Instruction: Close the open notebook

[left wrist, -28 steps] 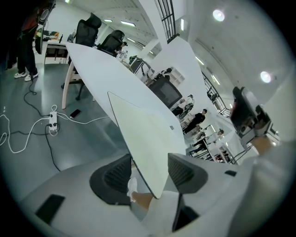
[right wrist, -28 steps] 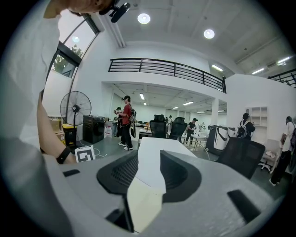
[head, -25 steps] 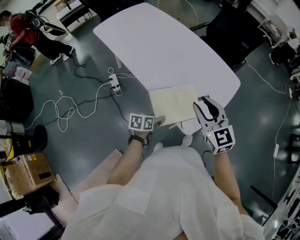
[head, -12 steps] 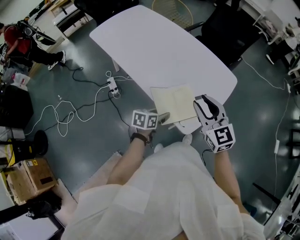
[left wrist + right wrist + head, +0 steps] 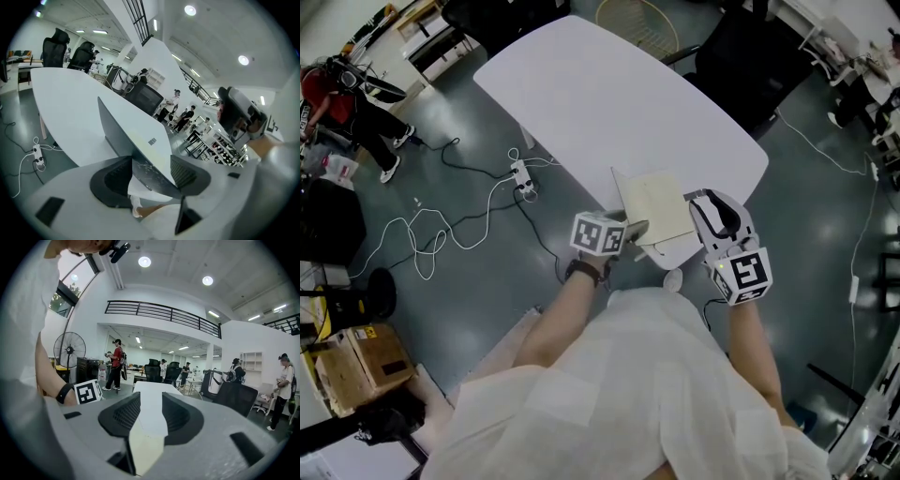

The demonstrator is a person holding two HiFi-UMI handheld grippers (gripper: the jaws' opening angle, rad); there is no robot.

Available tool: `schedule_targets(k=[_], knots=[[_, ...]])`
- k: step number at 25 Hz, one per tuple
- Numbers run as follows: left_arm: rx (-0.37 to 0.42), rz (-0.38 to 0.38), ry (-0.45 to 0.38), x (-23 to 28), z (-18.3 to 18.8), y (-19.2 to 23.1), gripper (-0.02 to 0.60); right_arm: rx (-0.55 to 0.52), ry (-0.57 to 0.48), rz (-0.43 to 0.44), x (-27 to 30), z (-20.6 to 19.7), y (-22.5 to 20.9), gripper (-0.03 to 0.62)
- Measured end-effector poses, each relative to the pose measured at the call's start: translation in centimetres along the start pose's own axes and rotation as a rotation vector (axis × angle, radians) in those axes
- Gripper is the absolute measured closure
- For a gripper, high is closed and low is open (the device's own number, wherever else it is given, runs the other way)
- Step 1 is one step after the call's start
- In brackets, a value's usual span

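Observation:
A notebook (image 5: 664, 208) with cream pages lies at the near edge of the white table (image 5: 609, 94). Its left cover (image 5: 624, 199) stands up steeply from the spine. My left gripper (image 5: 635, 231) is at the cover's near corner. In the left gripper view the grey cover (image 5: 123, 137) slants through the gap between the wide-apart jaws of the left gripper (image 5: 150, 174), which is open. My right gripper (image 5: 701, 201) hovers at the notebook's right edge. The right gripper (image 5: 150, 416) is open, with the cream page (image 5: 145, 446) showing low between its jaws.
A power strip with white cables (image 5: 523, 173) lies on the floor left of the table. A black office chair (image 5: 750, 56) and a fan (image 5: 637, 23) stand behind the table. A cardboard box (image 5: 342, 361) sits at lower left. A person (image 5: 337, 84) is at far left.
The notebook's left cover has swung from lying flat to standing steeply. My left gripper has risen and moved right with it. The right gripper has barely shifted.

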State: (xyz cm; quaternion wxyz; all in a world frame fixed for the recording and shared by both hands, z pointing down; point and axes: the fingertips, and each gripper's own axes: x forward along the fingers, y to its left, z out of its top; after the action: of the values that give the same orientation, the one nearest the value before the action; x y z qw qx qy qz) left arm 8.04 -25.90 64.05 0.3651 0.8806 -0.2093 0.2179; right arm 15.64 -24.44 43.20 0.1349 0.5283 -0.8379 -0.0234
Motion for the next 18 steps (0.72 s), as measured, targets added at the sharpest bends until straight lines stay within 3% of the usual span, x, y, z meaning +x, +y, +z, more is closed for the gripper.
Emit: schedule_targets(k=[6,18], knots=[[0.015,-0.014,0.009,0.8,0.8,-1.1,0.336,0.002,-0.005,-0.019,-0.8,-0.1,-0.8,0.448],[-0.055,0.031,-0.003,3.4,2.9,-2.5,0.325,0.011,-0.009,-0.039,-2.1,-0.5,-4.0,0.448]])
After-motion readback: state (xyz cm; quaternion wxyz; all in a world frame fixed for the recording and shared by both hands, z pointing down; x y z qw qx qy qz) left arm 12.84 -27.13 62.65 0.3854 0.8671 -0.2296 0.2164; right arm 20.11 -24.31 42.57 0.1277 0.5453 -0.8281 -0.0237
